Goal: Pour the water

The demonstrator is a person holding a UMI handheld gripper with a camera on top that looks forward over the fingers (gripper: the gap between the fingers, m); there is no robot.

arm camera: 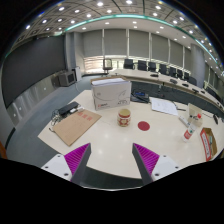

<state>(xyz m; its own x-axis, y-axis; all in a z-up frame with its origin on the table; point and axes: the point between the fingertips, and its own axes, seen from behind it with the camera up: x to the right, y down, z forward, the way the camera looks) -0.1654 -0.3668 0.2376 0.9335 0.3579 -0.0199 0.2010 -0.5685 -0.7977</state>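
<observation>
My gripper [111, 158] hangs open above the near part of a white table [105, 140], with nothing between its magenta-padded fingers [76, 157]. Well beyond the fingers, near the table's middle, stands a small cup with a patterned side [124, 117]. A flat dark red disc [143, 126] lies on the table just right of the cup. A clear bottle with a red cap [189, 124] stands far to the right, near the table's edge.
A white box [111, 92] stands at the table's far side. A wooden board [76, 126] lies at the left, a dark object [67, 108] behind it. Papers [163, 105] and an orange-red packet [208, 146] lie at the right. Desks with monitors [150, 67] line the windows.
</observation>
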